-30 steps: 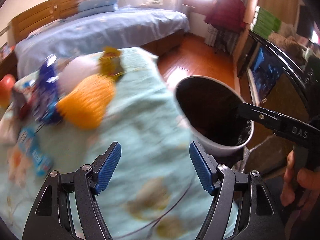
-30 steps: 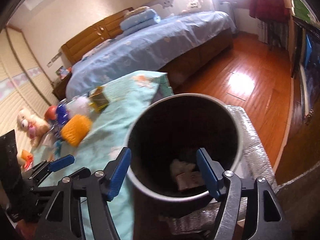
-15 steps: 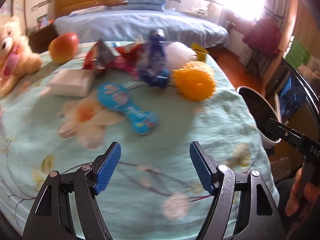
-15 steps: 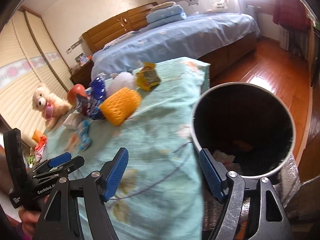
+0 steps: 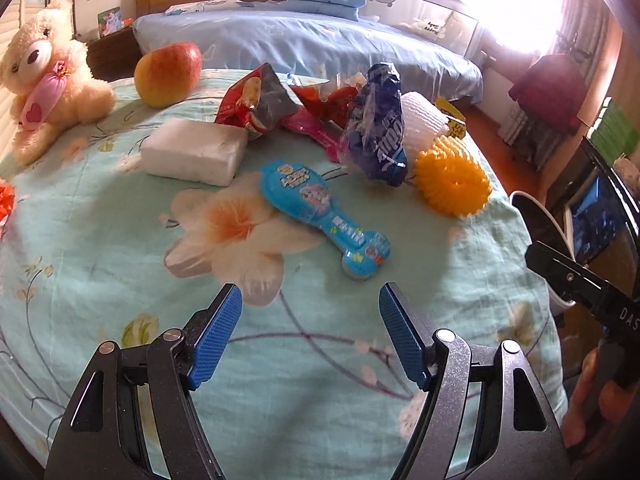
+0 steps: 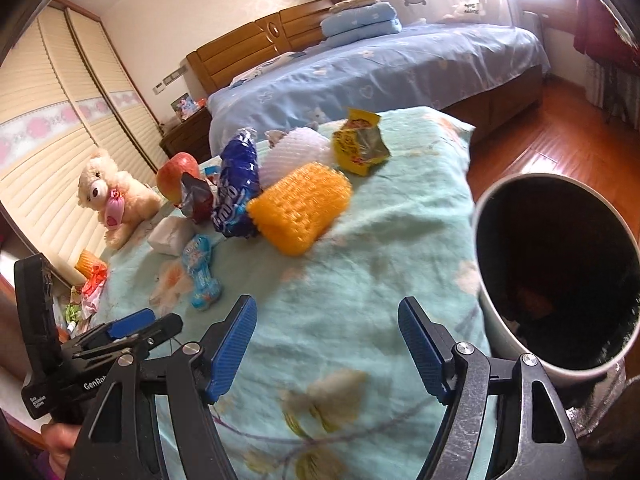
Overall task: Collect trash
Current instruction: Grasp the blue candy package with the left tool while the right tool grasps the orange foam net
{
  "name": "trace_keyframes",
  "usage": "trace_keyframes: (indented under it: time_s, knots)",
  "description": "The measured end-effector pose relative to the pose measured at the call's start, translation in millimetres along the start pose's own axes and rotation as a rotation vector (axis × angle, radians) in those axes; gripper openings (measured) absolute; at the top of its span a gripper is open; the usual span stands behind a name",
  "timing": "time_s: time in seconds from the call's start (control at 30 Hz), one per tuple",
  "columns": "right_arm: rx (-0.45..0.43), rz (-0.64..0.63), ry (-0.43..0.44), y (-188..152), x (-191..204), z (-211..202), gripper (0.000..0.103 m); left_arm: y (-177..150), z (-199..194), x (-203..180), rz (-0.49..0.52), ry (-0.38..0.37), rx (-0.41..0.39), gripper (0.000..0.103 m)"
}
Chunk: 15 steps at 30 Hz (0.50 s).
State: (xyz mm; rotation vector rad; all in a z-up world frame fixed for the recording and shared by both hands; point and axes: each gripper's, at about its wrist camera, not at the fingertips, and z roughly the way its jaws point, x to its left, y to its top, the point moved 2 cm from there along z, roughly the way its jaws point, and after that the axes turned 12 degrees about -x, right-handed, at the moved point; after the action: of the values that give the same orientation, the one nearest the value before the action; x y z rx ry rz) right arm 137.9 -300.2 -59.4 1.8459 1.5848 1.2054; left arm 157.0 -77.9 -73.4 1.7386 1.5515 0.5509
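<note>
Trash lies on a table with a light green flowered cloth [image 5: 120,248]: a blue toy-shaped package [image 5: 320,216], a blue snack bag [image 5: 378,128], a red wrapper [image 5: 256,100], an orange foam net [image 5: 452,180], a white foam net [image 5: 422,120] and a yellow wrapper [image 6: 360,146]. My left gripper [image 5: 310,336] is open and empty, just short of the blue package. My right gripper [image 6: 326,344] is open and empty above the cloth, beside the white trash bin [image 6: 560,268], which holds some scraps.
A teddy bear [image 5: 44,76], an apple [image 5: 168,72] and a white tissue pack [image 5: 196,152] lie on the cloth. More wrappers [image 6: 90,284] sit at its left edge. A blue bed [image 6: 380,68] stands behind, with wooden floor [image 6: 560,140] at right.
Both grippers swung left from the bin toward the table. My left view now faces the pile of trash; my right view has the bin at its right edge.
</note>
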Motion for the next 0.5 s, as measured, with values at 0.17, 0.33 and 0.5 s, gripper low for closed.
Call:
trace_keyframes:
  time_s: [0.17,0.33,0.5]
  knots:
    - [-0.014,-0.003,0.015,14,5,15,0.075,12,17,-6,-0.002,-0.010,0.012,0.073]
    - [0.004,-0.009,0.027,24,9,39,0.064,22,38,-8,-0.012,-0.001,0.041,0.073]
    - [0.055,-0.002,0.019,23,8,68,0.031,28,50,-9,0.005,0.031,0.037,0.054]
